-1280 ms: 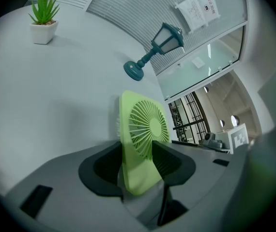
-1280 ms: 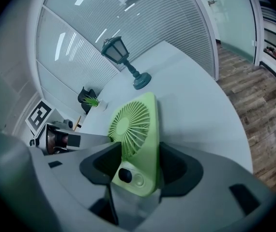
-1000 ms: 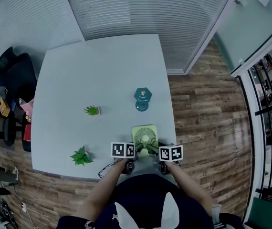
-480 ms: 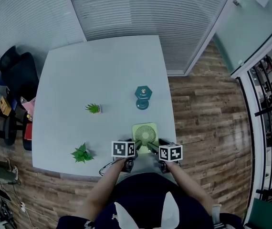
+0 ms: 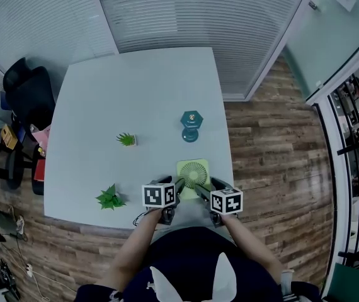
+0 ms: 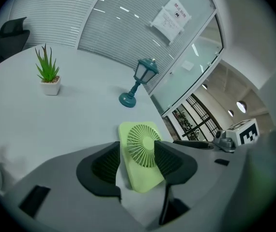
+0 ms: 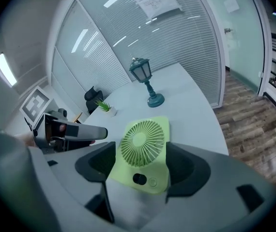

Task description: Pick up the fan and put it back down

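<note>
A light green square fan (image 5: 193, 173) rests on the white table (image 5: 135, 87) near its front edge, with its round grille facing up toward me. My left gripper (image 5: 170, 187) hangs at the fan's left side and my right gripper (image 5: 211, 186) at its right side. In the left gripper view the fan (image 6: 140, 153) shows between the open jaws of the left gripper (image 6: 138, 162), a little beyond them. The right gripper view has the fan (image 7: 143, 149), button side nearest, between the widely open jaws of the right gripper (image 7: 143, 167). Neither pair of pads presses on it.
A teal lantern-shaped lamp (image 5: 191, 126) stands behind the fan. A small potted plant (image 5: 127, 139) is at mid table and a leafy plant (image 5: 109, 197) at the front left. A black chair (image 5: 25, 93) stands left of the table. Wood floor lies to the right.
Both grippers have risen a little above the fan's sides, and the left one has tilted. The fan has kept its place on the table.
</note>
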A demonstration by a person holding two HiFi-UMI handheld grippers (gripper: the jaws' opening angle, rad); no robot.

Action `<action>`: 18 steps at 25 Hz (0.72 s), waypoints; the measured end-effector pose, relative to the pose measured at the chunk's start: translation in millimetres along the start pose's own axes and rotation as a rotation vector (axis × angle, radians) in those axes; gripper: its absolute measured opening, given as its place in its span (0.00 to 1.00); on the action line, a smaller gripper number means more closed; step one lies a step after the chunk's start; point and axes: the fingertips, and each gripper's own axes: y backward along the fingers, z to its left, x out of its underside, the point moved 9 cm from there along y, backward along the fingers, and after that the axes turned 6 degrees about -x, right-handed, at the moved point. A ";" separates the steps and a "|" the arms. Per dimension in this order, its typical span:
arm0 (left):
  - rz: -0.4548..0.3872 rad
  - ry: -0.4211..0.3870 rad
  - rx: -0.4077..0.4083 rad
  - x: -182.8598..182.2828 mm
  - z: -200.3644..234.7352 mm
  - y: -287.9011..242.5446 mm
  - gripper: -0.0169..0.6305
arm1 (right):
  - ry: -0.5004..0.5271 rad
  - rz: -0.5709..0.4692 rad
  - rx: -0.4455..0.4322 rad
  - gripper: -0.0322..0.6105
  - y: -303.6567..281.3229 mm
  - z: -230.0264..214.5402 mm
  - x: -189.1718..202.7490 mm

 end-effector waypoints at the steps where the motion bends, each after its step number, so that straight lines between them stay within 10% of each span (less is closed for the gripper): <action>1: -0.005 -0.003 0.006 -0.6 -1.5 2.1 0.37 | -0.001 -0.008 -0.002 0.55 1.9 1.7 -1.4; 18: -0.158 -0.052 0.159 -11.2 -31.5 42.7 0.15 | 0.030 -0.207 -0.006 0.25 43.7 36.3 -25.2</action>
